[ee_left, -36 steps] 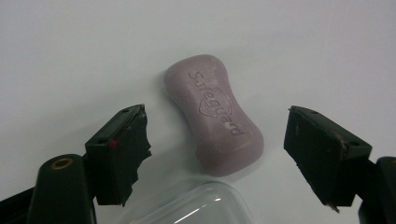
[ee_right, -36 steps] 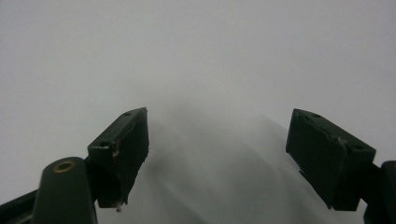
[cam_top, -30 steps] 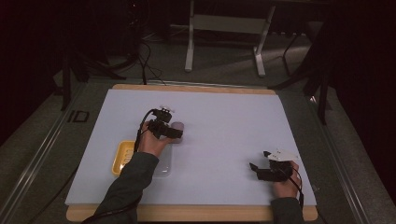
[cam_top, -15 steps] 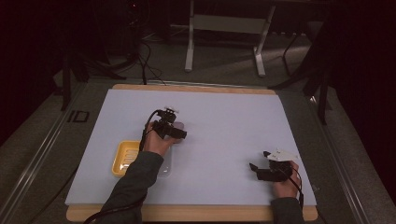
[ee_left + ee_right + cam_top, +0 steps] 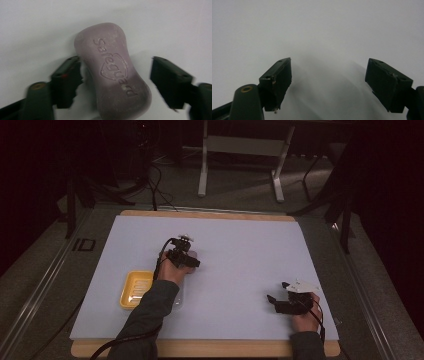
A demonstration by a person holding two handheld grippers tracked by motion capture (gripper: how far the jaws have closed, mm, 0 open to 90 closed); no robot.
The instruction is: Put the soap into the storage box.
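Lavender mat (image 5: 240,270) covers the whole table, and across it my left hand has shifted from above the yellow tray (image 5: 131,289) toward the far middle. My left claw (image 5: 192,264) has just been closing around the purple soap bar (image 5: 112,75). The left gripper view shows one pad touching, the other apparently still clear, so no firm hold yet; the high view hides the soap under my hand. My right claw (image 5: 271,301) rests wide open and empty, near right.

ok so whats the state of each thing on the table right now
soap bar: lying flat on the mat, embossed side up, between the jaws, not yet clamped
left gripper: open, jaws have just been closing around the soap
right gripper: open, nothing between the jaws
yellow tray: upright on the mat
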